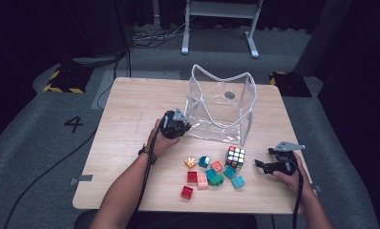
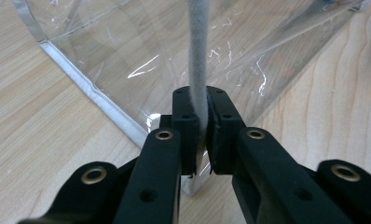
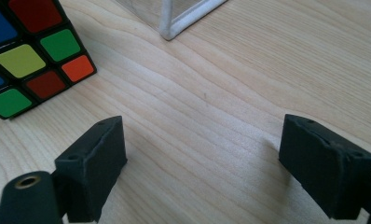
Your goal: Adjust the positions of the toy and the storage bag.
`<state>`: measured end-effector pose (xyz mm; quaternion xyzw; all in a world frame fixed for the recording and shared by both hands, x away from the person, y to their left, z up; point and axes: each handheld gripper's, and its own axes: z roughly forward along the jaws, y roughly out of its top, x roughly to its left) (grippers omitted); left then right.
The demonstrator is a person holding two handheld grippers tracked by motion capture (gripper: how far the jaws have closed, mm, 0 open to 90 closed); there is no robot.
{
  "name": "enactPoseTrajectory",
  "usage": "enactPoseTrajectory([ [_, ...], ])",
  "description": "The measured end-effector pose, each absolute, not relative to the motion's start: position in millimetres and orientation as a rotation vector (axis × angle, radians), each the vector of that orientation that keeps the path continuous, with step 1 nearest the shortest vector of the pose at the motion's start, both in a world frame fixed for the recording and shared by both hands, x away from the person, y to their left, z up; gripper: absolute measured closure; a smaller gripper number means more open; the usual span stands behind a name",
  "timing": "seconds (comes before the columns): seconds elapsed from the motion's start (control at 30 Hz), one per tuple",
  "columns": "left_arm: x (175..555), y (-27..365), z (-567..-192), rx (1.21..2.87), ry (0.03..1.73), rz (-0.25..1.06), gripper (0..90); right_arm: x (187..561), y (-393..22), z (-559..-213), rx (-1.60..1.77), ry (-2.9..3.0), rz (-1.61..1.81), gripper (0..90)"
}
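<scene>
Grey carpet with a painted number and black-and-yellow hazard tape surrounds a pale wooden table, and the legs of a white frame stand on the floor beyond its far edge. A clear plastic bag with white piping stands open near the middle of the far half of the tabletop.

At the bag's near-left corner, the left gripper has its jaws pinched together on the bag's white cord handle. In the left gripper view the cord runs straight up from between the two black pads, with the bag's transparent wall and its white bottom seam just behind.

The right gripper rests low near the table's right edge, held in the person's hand. Its jaws stand wide apart with only bare wood between them, and they grip nothing. In the right gripper view a Rubik's cube lies just off to the upper left of the jaws, and a white-edged bottom corner of the bag sits farther ahead.

Seen from the high view, the cube lies just in front of the bag's near-right corner. Beside it, a loose cluster of toy building bricks in red, pink, orange, green and teal is spread toward the table's near edge, between the two hands.
</scene>
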<state>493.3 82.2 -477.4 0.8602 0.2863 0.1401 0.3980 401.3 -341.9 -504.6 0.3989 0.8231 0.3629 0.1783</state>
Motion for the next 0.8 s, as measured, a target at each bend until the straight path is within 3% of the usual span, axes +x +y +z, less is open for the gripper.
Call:
enactPoseTrajectory([
  [0.77, 428.9, 100.9, -476.9, 2.187, 0.708, 0.345, 80.7, 401.4, -342.3, -504.7, 1.119, 2.332, 1.021, 14.7],
  [0.8, 428.7, 100.8, -476.3, 2.193, 0.700, 0.386, 80.6, 401.4, -342.3, -504.7, 1.118, 2.332, 1.021, 14.7],
])
